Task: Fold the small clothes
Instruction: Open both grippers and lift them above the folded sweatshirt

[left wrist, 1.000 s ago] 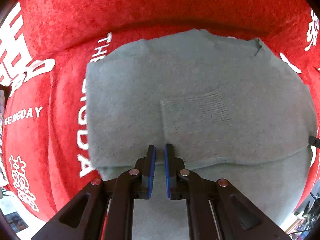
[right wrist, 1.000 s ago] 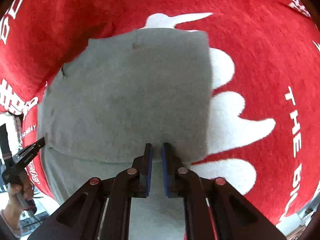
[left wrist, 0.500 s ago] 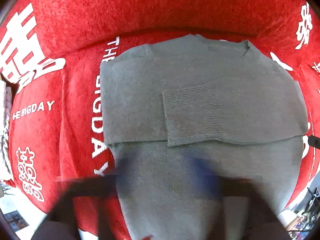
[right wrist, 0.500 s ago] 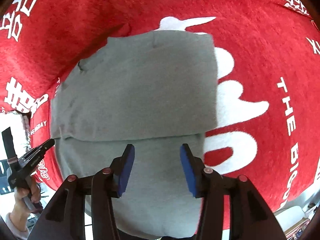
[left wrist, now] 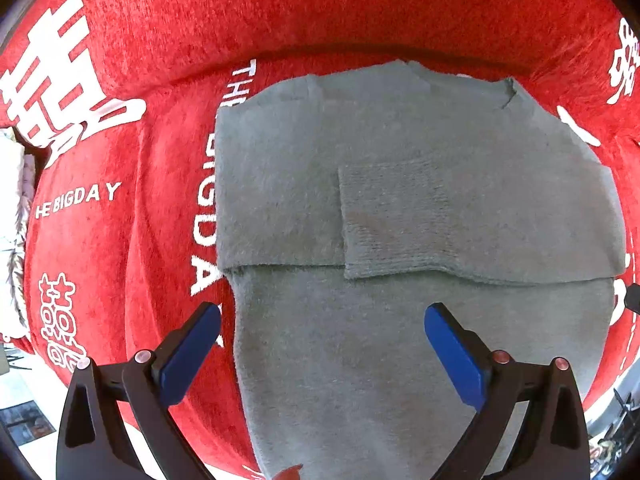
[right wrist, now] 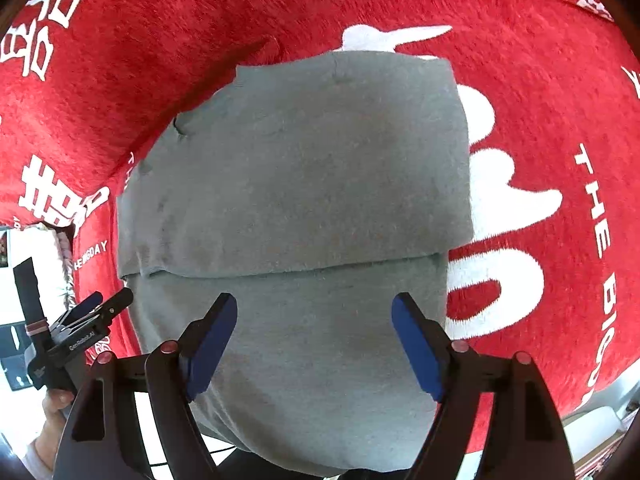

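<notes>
A: L gripper (left wrist: pixel 322 334) status?

B: Jaws spread wide, nothing btwn them. Points down over the lower part of the sweater (left wrist: pixel 400 200), pads clear of the knit.

A: R gripper (right wrist: pixel 314 322)?

B: Jaws opening, nothing pinched, fabric only shows behind the gap. Hangs over the same lower part, nearer the sweater's right edge.

A: Where's the sweater?

B: Flat on the red cover (left wrist: pixel 120 240) w/ white lettering, collar end toward the crease at the back of the seat. One layer lies folded over the body, its free edge running side to side just past both sets of tips. A ribbed cuff (left wrist: pixel 392 220) sits on top, so prob a sleeve tucked across first to keep it inside the fold.

A: Why one gripper per side?

B: Each takes one end of an edge, so the fold lands straight, not skewed.

A: How far along?

B: Partway, I'd say. Lower part not yet folded; it reaches the front edge of the seat.

A: Next?

B: Likely pinch the near hem at both ends and bring it up over. Risk: soft knit drags and the folded layer shifts.

A: L gripper in R cam?

B: Yes, at the left edge, a hand (right wrist: pixel 56 402) under it.
</notes>
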Demonstrator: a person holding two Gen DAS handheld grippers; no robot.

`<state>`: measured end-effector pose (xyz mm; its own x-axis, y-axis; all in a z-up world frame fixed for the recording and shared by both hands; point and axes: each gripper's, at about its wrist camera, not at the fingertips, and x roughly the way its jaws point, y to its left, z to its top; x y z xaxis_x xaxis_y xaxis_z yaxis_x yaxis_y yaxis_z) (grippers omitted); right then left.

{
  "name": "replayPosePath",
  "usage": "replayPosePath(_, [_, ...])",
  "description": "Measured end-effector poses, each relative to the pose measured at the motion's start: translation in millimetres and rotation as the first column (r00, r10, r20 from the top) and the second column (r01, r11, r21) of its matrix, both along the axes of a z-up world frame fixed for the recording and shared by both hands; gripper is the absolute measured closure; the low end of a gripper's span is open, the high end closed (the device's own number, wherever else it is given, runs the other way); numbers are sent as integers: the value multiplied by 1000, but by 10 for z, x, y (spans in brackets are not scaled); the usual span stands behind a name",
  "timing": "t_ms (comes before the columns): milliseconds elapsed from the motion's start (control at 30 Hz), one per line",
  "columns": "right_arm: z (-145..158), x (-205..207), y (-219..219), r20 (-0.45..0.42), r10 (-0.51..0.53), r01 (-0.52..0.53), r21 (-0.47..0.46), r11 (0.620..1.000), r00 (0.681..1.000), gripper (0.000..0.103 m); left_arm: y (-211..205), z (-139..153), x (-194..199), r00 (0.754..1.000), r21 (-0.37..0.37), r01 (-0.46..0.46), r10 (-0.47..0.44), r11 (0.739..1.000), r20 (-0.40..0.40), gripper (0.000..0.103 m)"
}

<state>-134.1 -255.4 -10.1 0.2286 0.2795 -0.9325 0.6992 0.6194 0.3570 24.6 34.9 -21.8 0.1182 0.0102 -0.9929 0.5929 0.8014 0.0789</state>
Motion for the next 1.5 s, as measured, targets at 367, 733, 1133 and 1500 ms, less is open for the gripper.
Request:
replayPosePath(367, [-32,-112,-83,11,-40,40,22,999,999,21,-174,-58,-148,998,0,51,-51,999,-38,1])
replayPosePath(733, [-163,-395,-239,13,-84,82,113,990,996,21,-344,-107,-374,995,25,76,-74,997,-63,1])
replayPosePath(1133, [-366,-560,-272,31,39,-46,268,962,999,21,-93,-151,-927,993,44,-73,77,996,-88,1])
replayPosePath(1500, [-418,-814,57,70,12,-34,323,946,997,21,309,-201,-1263,992,5,-38,39,999,-120,1])
